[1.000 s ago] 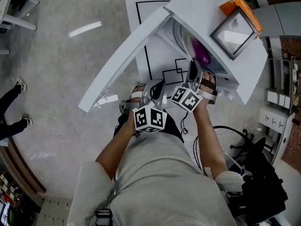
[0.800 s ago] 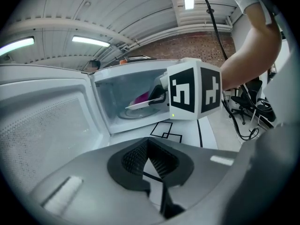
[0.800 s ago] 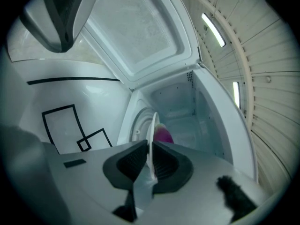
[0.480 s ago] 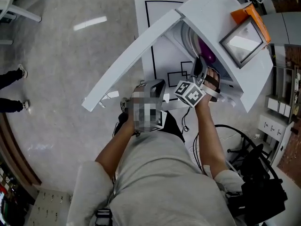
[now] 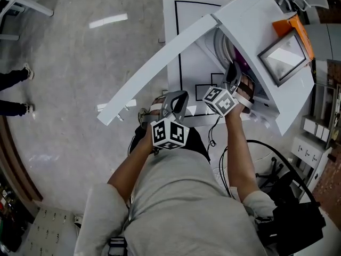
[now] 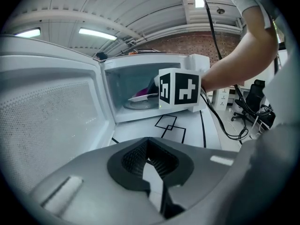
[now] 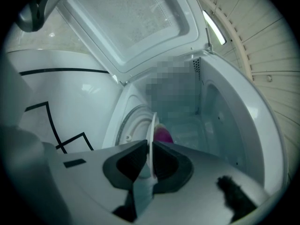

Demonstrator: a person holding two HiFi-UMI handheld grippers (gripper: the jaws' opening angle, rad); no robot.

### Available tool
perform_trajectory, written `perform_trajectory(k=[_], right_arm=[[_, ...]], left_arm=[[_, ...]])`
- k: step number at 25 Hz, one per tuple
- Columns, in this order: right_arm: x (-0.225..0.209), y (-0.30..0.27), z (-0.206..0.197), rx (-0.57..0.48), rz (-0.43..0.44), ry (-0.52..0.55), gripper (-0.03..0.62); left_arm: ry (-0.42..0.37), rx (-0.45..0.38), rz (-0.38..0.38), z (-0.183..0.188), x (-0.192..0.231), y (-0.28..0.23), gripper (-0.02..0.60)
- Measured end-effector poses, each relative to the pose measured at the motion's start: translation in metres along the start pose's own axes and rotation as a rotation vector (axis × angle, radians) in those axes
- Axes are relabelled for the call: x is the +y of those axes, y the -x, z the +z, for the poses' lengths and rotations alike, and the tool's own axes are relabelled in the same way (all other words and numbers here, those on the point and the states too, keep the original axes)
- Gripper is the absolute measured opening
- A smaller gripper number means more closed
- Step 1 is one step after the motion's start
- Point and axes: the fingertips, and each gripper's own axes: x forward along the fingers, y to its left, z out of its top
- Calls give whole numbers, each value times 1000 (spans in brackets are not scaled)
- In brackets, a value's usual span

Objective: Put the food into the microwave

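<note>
The white microwave stands on a white table with its door swung wide open to the left. My right gripper reaches into the cavity, shut on the rim of a white plate that carries purple food. The plate hangs over the glass turntable. In the left gripper view the plate and food show inside the cavity behind the right gripper's marker cube. My left gripper hangs in front of the table, shut, with nothing in its jaws.
Black square outlines mark the table top. An orange-edged device lies on the microwave's top. A black cable runs down at the right, by a black office chair. A bystander's feet are at the far left.
My right gripper has pushed the plate with the purple food deeper into the microwave cavity. The left gripper has stayed about where it was, still shut.
</note>
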Motion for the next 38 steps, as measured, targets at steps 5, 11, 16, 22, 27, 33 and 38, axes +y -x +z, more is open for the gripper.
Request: perform_trajectory(k=[5,11,16,22,27,33,38], right_arm=[[0,-9,-3,9,-3,8,38],[5,-22,-5,8,12,-32,34],[10,-26,-6,15,26,-27,29],[8,-31,-4,7,47,-115,29],[10,-31,-4,2,150,-334,32],[9,-29,0,-33,224,-487,52],[4,-30,0,-66,289,-671,85]], left_arm=[[17,20,12,-8,1,2,8],[25,33,22,-14,0,2,8],[39,47,43,-19,5,6,8],[12,56,72,-21,11,10,9],[-24,64,95,-22,12,13,9],[-43,71,102,-26,11,17,8],[-95,70,112,-25,9,20,9]])
